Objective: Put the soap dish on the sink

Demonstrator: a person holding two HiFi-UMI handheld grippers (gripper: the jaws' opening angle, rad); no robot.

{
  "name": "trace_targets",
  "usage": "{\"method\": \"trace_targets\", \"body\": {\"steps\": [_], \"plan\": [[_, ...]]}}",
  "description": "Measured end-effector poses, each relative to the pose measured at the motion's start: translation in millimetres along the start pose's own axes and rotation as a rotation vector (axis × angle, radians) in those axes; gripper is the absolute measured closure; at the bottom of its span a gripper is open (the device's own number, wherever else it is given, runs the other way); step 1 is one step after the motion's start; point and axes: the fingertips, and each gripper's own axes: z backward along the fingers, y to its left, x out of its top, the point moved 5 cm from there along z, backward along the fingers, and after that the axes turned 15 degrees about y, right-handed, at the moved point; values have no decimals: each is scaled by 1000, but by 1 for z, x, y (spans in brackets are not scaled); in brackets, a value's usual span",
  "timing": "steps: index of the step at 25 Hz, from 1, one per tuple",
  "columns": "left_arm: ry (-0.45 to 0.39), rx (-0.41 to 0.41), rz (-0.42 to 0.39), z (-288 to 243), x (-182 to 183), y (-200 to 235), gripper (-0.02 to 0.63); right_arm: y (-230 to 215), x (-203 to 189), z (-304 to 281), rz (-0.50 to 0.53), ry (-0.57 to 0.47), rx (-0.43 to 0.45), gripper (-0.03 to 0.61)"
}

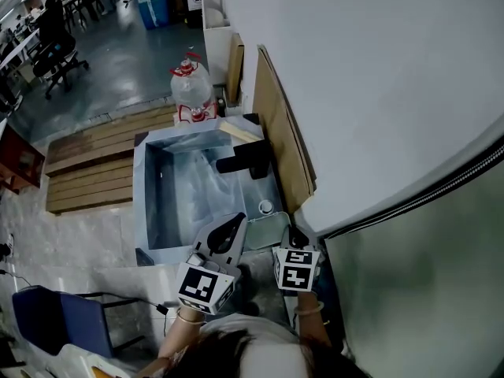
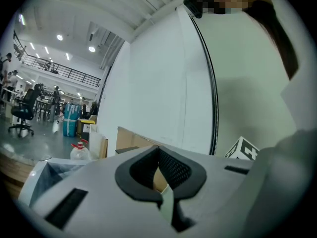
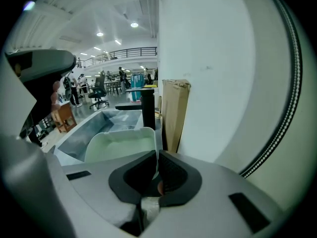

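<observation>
The soap dish (image 1: 268, 228) is a pale green rounded tray at the near right corner of the steel sink (image 1: 140, 203). My right gripper (image 1: 290, 236) is shut on its near rim. In the right gripper view the soap dish (image 3: 121, 145) spreads out ahead of the right gripper (image 3: 157, 157), with the sink (image 3: 99, 123) beyond it. I cannot tell whether the dish rests on the sink's edge. My left gripper (image 1: 236, 224) hovers just left of the dish, shut with nothing in it. In its own view the left gripper (image 2: 158, 155) points toward the white wall.
A black faucet (image 1: 248, 162) stands on the sink's right side, with a small white fitting (image 1: 266, 206) in front of it. Cardboard sheets (image 1: 279, 132) lean on the white wall at the right. A water bottle (image 1: 193, 89) stands behind the sink, and a wooden pallet (image 1: 102, 164) lies to its left.
</observation>
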Motion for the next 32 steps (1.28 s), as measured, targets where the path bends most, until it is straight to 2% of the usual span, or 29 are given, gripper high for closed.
{"method": "trace_targets", "body": {"steps": [32], "plan": [[121, -27, 28, -31, -25, 30, 604, 7, -20, -64, -23, 177, 6, 545]]}}
